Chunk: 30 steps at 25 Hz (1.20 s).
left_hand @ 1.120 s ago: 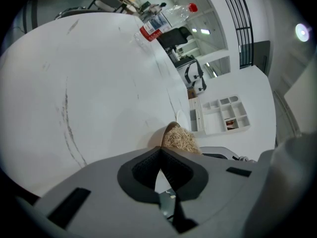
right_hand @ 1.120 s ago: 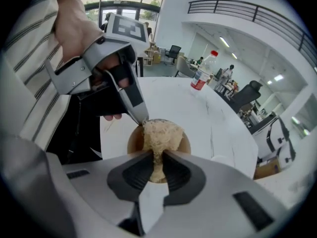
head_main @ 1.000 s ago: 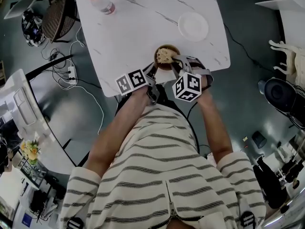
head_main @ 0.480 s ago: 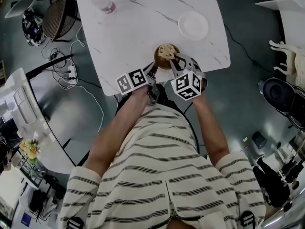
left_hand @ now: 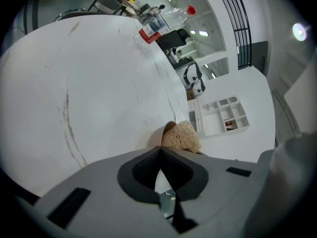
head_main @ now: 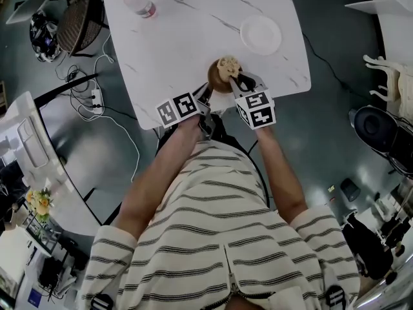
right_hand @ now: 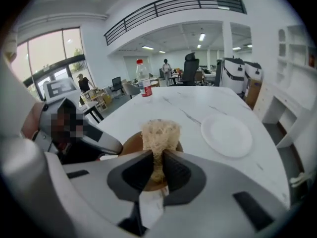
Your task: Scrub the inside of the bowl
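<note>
Your right gripper, its 2 jaws pinching the tan fibrous scrubber over the brown bowl, your left gripper, jaws pressed together on the bowl's rim.

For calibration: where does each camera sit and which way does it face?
Head view: on the head, looking steeply down at the table; striped torso, arms, left claw, right claw.
Left gripper view: rides the left claw, looks along its jaws, shut on the bowl rim.
Right gripper view: rides the right claw, whose jaws grip the scrubber.
Shared: all show bowl, scrubber, bottle.
</note>
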Each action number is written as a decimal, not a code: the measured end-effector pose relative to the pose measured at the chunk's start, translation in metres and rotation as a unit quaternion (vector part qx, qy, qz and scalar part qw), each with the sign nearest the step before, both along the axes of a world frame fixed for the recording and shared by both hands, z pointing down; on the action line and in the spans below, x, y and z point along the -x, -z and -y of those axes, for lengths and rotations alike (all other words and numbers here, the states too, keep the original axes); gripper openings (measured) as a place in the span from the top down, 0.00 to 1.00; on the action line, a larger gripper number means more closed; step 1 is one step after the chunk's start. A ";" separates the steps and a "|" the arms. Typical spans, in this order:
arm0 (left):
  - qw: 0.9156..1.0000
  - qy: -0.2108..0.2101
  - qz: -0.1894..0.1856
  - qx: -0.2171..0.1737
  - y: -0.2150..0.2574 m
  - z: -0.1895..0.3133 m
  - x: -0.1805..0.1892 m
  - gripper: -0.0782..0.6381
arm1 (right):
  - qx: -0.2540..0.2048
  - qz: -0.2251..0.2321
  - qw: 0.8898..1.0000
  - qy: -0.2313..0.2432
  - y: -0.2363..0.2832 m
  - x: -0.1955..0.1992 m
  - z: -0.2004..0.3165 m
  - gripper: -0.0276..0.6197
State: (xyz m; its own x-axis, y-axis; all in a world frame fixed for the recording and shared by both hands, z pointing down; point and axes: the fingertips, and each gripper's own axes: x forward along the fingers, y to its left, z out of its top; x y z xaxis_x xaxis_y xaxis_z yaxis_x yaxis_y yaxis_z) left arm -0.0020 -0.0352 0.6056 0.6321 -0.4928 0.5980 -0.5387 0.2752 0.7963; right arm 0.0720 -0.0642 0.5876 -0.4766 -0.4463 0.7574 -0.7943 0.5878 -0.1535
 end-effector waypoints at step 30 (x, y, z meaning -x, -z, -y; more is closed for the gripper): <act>1.000 0.002 -0.010 0.004 -0.002 0.001 -0.004 0.88 | 0.116 0.080 0.990 0.024 0.002 0.019 -0.013 0.86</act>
